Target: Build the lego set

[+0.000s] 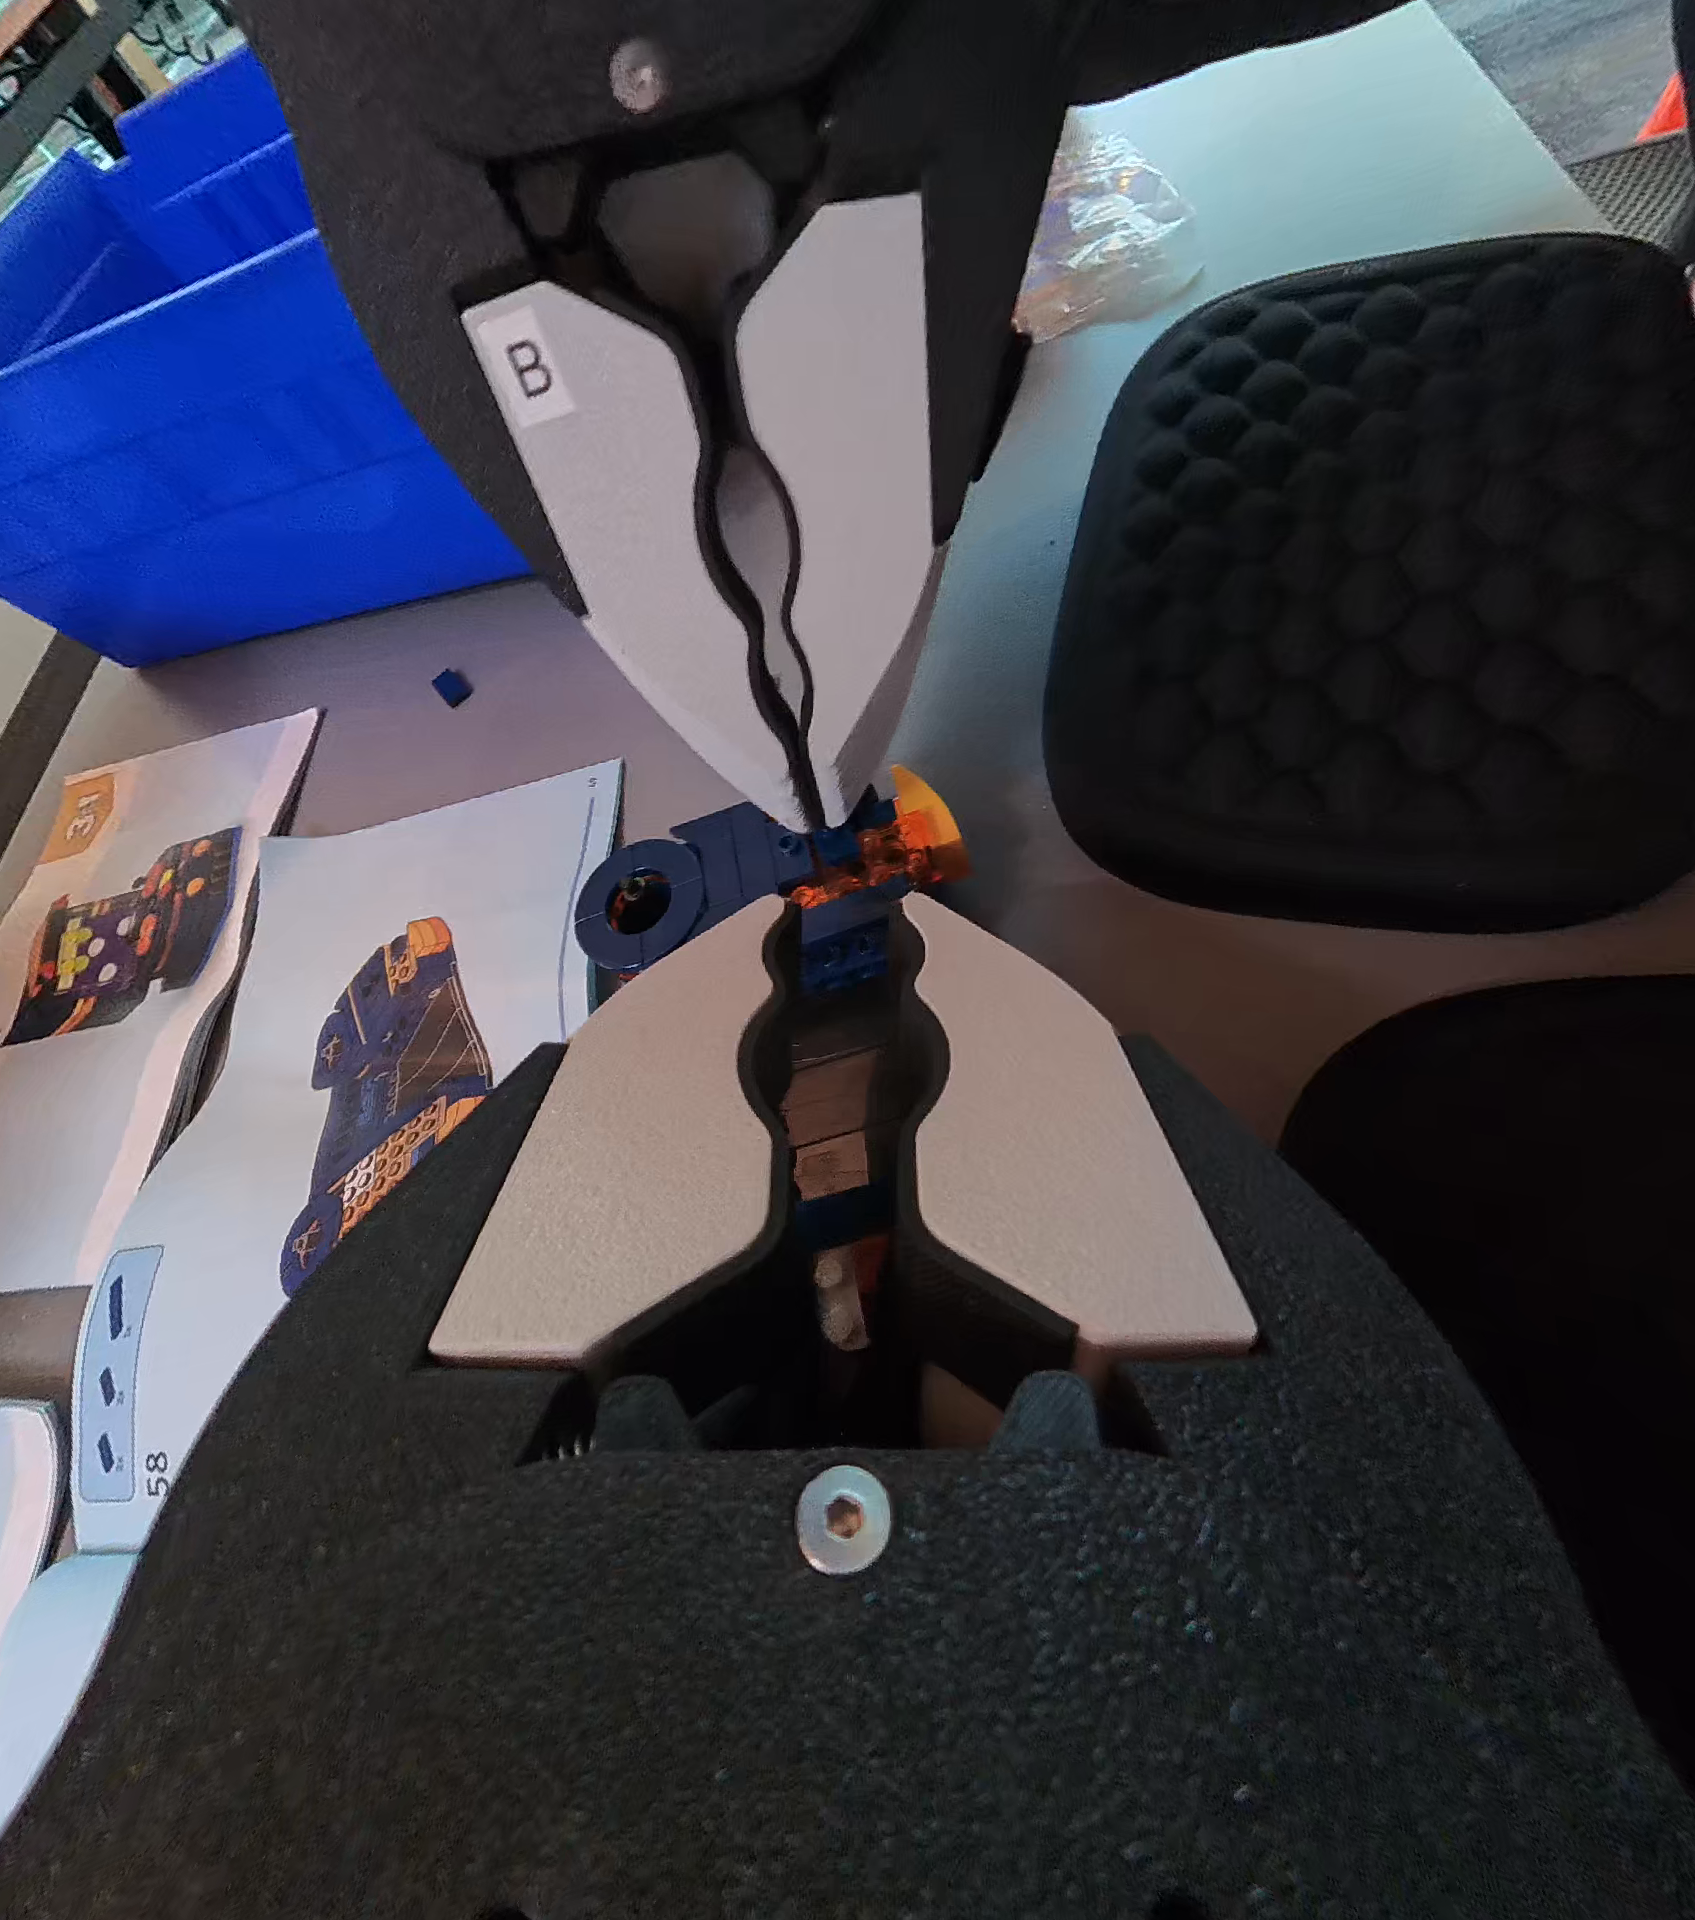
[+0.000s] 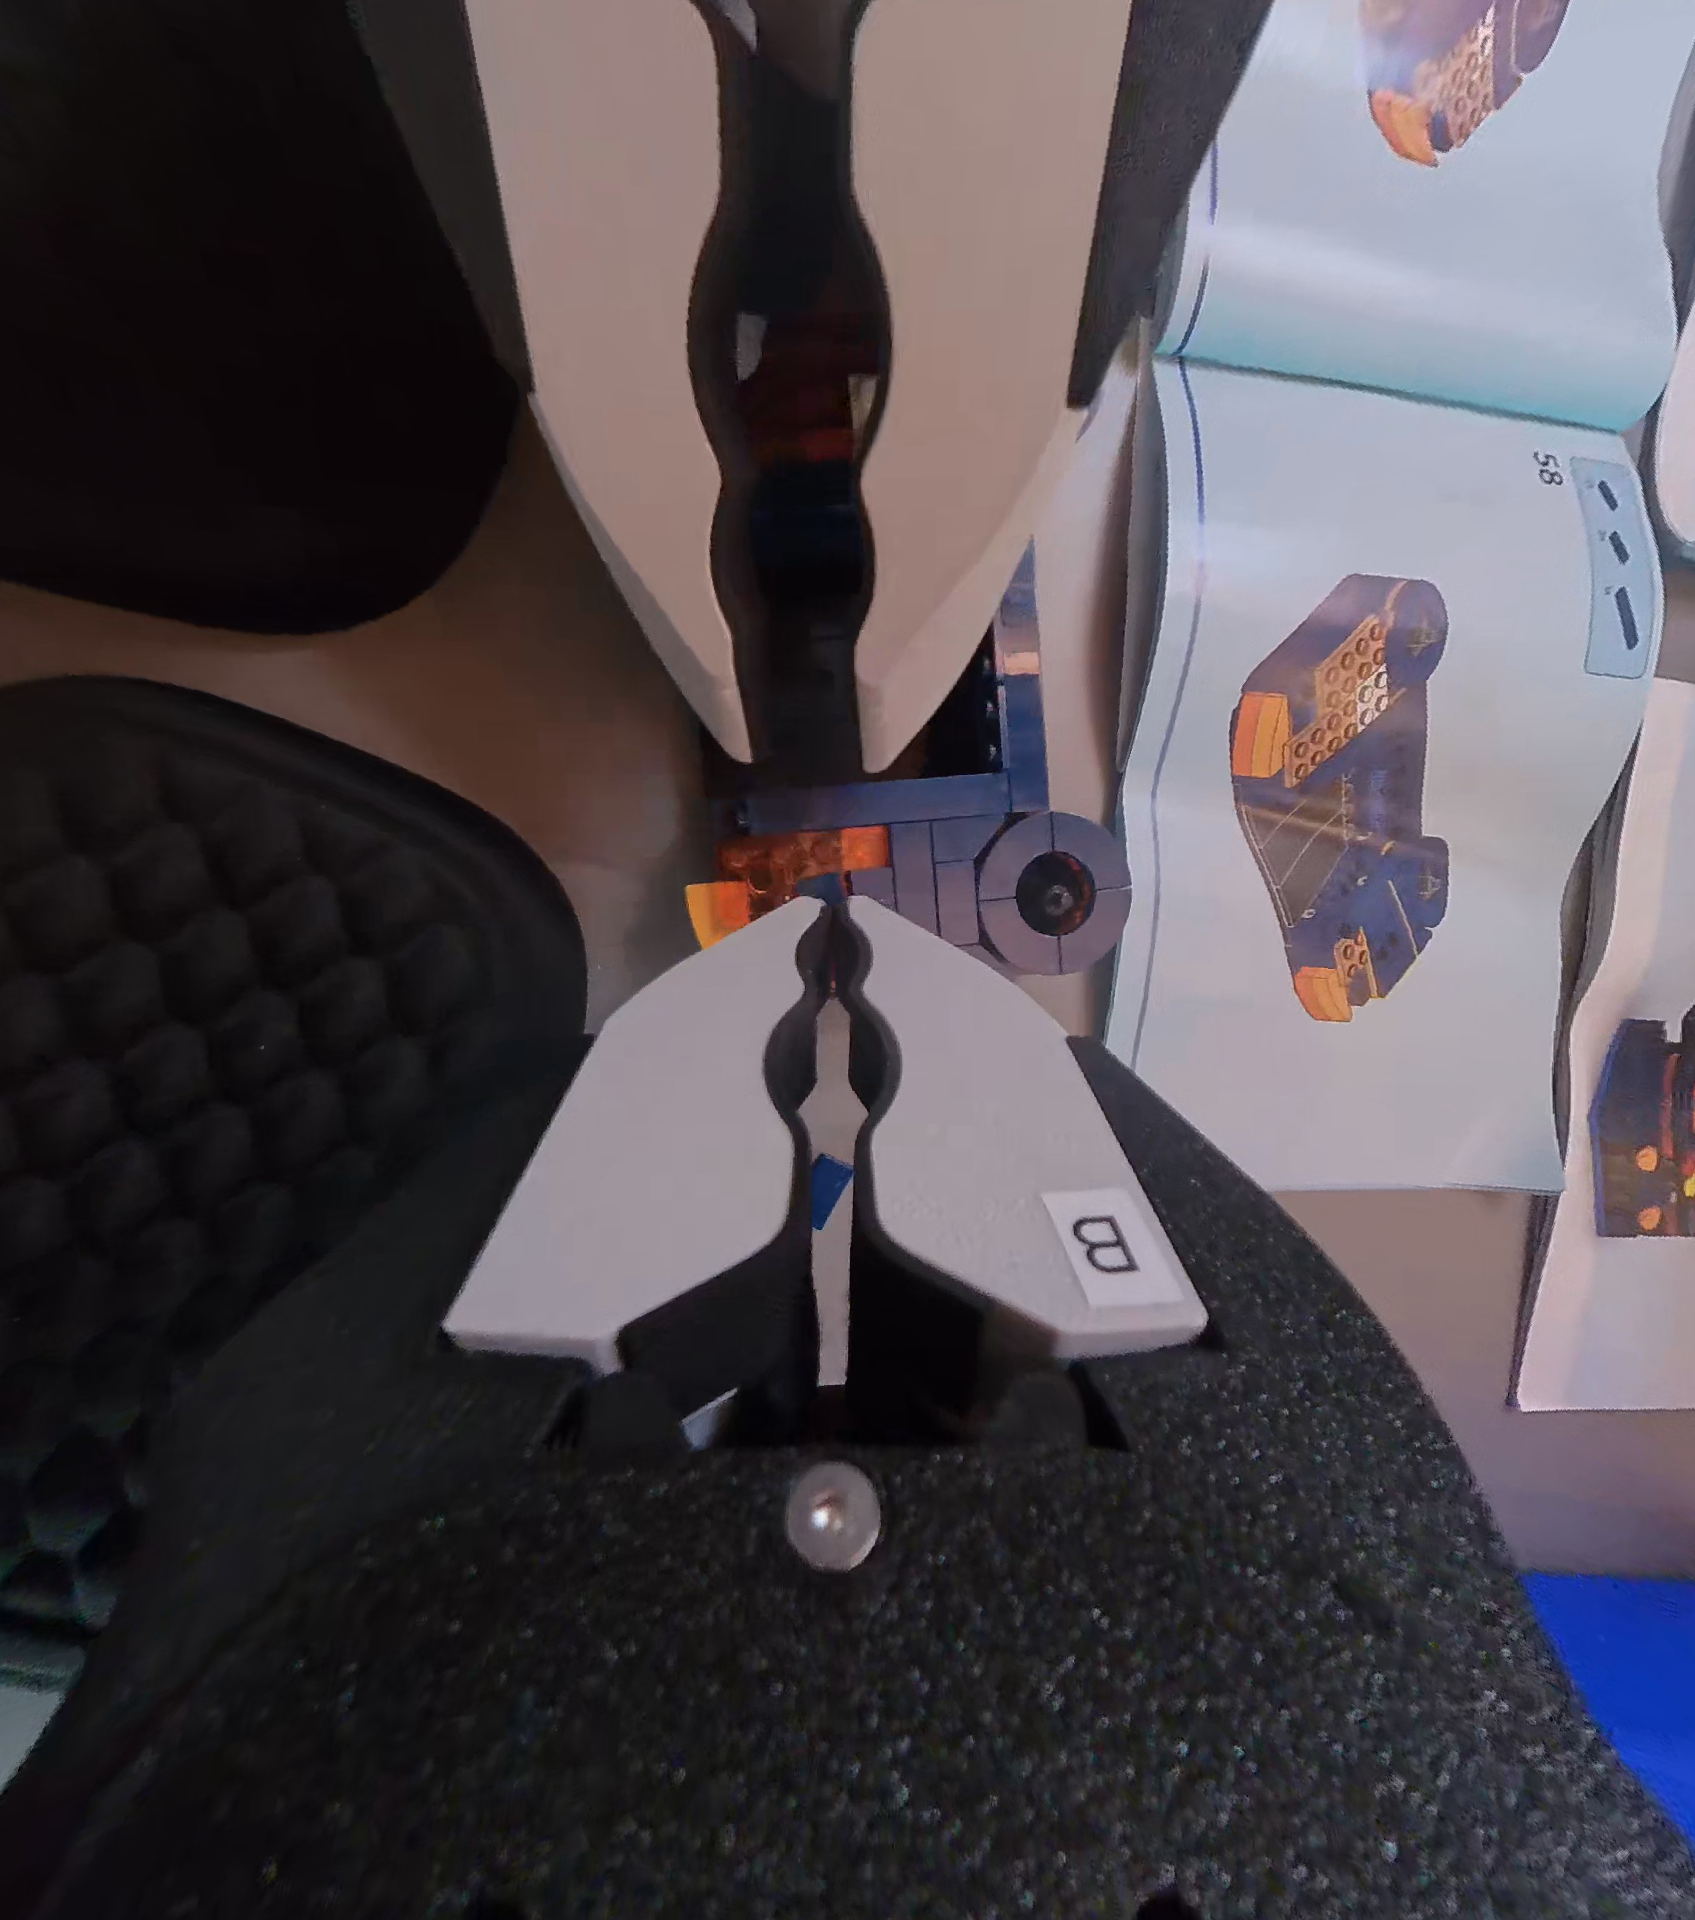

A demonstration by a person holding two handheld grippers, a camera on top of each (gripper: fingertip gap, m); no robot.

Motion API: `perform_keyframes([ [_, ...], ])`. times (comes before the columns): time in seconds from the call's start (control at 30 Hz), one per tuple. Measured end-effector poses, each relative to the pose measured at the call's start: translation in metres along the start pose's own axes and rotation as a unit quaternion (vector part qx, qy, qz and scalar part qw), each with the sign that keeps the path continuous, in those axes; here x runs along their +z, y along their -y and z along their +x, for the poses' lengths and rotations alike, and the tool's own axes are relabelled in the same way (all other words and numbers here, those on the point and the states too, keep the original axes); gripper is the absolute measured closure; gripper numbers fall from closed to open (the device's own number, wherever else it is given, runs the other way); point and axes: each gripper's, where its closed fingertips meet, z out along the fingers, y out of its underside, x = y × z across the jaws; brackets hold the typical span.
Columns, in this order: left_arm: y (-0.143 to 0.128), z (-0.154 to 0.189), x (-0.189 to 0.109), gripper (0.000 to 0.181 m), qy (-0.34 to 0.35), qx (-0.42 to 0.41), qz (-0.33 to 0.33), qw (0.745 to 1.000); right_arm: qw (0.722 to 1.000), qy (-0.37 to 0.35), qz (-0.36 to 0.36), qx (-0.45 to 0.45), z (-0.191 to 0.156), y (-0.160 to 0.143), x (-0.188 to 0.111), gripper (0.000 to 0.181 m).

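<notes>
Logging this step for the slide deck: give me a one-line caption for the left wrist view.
Left gripper holds the blue-and-orange lego model while the right gripper pinches a small blue piece onto it.

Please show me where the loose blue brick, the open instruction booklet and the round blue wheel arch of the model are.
loose blue brick [image 1: 451,687], left wrist view, on its top face.
open instruction booklet [image 2: 1342,582], right wrist view, on the pale page above the drawn model.
round blue wheel arch [image 2: 1056,891], right wrist view, on the ring around the dark hub.

Black cushion [image 1: 1425,582] perhaps crowding model [image 1: 770,873].
</notes>
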Motion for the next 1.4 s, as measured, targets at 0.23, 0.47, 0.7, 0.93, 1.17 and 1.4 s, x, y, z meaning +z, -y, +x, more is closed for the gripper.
perform_keyframes([
  [0.23, -0.001, 0.002, 0.001, 0.166, -0.010, -0.007, 0.001, 1.000, 0.999, 0.000, -0.010, 0.035, 0.002, 0.000, 0.001, 0.181],
  [0.47, 0.001, 0.005, 0.001, 0.165, -0.022, -0.015, 0.010, 1.000, 0.995, 0.004, -0.023, 0.095, 0.008, -0.002, 0.001, 0.181],
  [0.7, -0.012, -0.016, -0.004, 0.132, -0.032, -0.065, -0.031, 0.997, 0.995, 0.004, -0.015, 0.103, 0.010, -0.002, 0.001, 0.181],
  [0.93, -0.019, -0.021, -0.003, 0.147, -0.171, -0.147, -0.084, 0.971, 0.990, 0.008, -0.015, 0.143, 0.012, -0.002, 0.002, 0.181],
  [1.17, -0.032, -0.040, 0.002, 0.154, -0.134, -0.143, -0.123, 0.973, 0.985, 0.012, -0.022, 0.173, 0.012, -0.002, 0.002, 0.181],
  [1.4, -0.043, -0.028, 0.008, 0.161, -0.162, -0.135, -0.137, 0.968, 0.979, 0.016, -0.034, 0.198, 0.013, -0.003, 0.002, 0.181],
])
